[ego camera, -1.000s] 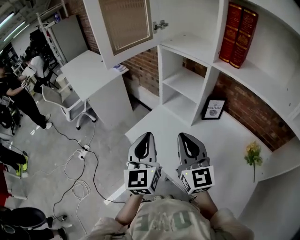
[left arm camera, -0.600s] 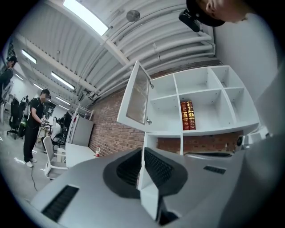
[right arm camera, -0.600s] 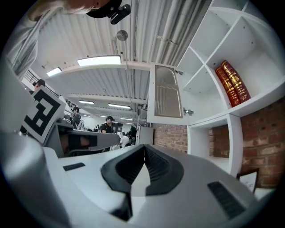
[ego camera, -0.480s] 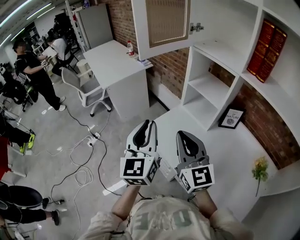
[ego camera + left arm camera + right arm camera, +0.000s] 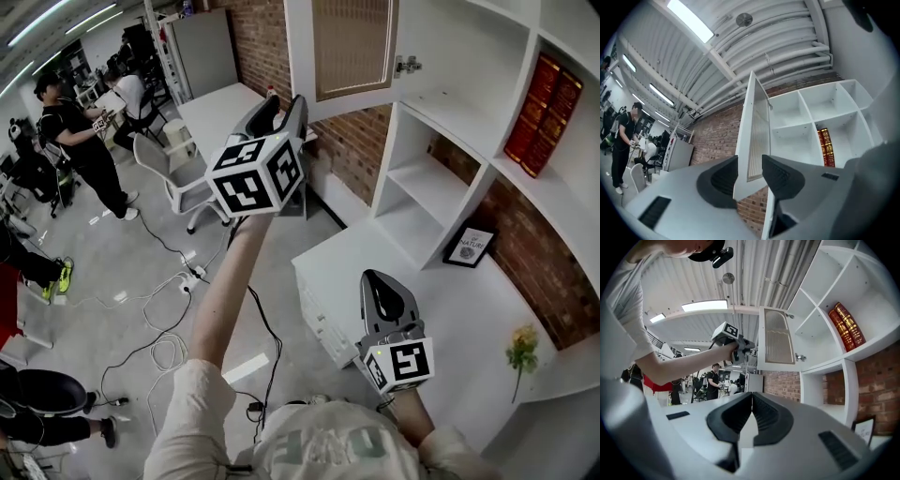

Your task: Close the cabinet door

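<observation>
The white cabinet door (image 5: 349,42) with a ribbed glass pane stands swung open from the wall shelf unit (image 5: 450,84), hinged on its right. My left gripper (image 5: 281,105) is raised on an outstretched arm to the door's free left edge. Its jaws have just been opening and now stand open. In the left gripper view the left gripper (image 5: 750,161) lines up with the door's edge (image 5: 752,140), which shows in the gap; I cannot tell if they touch. My right gripper (image 5: 377,277) is shut and empty, low over the white desk (image 5: 450,309); the right gripper (image 5: 752,397) looks up at the door (image 5: 777,341).
Red books (image 5: 536,112) stand in an upper shelf compartment. A framed picture (image 5: 469,246) and yellow flowers (image 5: 522,352) are on the desk. Below left are a white office chair (image 5: 173,178), floor cables (image 5: 159,352) and several people (image 5: 80,141).
My left gripper has risen from beside the right one up to the door's free edge, and its jaws have opened. The head view has swung left. The right gripper has stayed low over the desk.
</observation>
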